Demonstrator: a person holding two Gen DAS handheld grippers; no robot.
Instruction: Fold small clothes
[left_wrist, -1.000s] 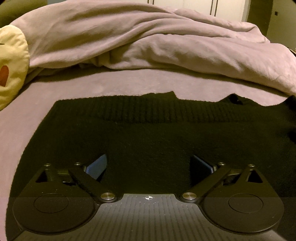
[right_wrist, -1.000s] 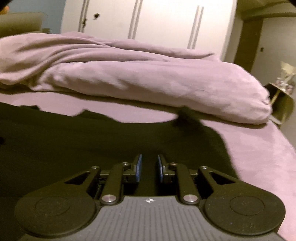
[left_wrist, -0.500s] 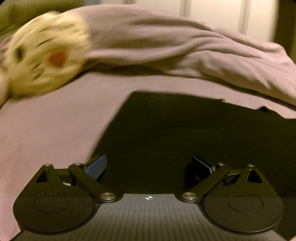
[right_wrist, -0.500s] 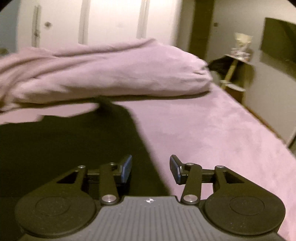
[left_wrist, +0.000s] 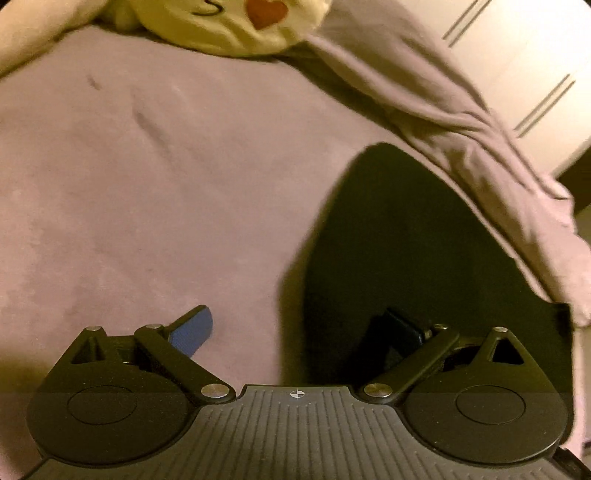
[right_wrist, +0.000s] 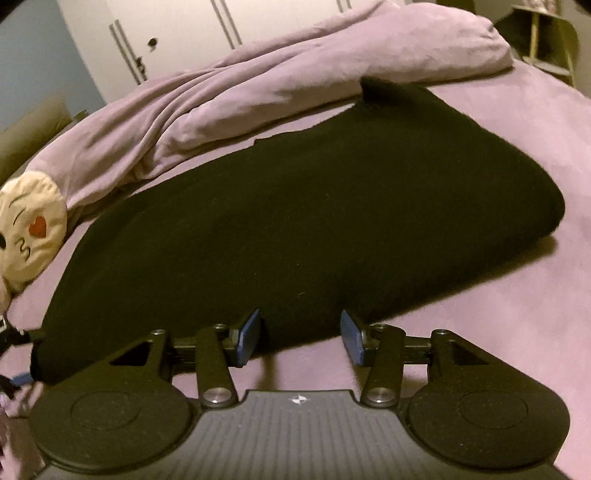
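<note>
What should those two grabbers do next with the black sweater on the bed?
Probably bring the right gripper, jaws opening and empty, onto the black sweater's near edge to pinch it. The left gripper hangs open over the bed sheet beside it.

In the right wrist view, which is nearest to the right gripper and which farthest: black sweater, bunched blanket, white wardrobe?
1. Black sweater, just ahead of the right gripper.
2. Bunched blanket, behind the sweater.
3. White wardrobe, at the back wall.
</note>
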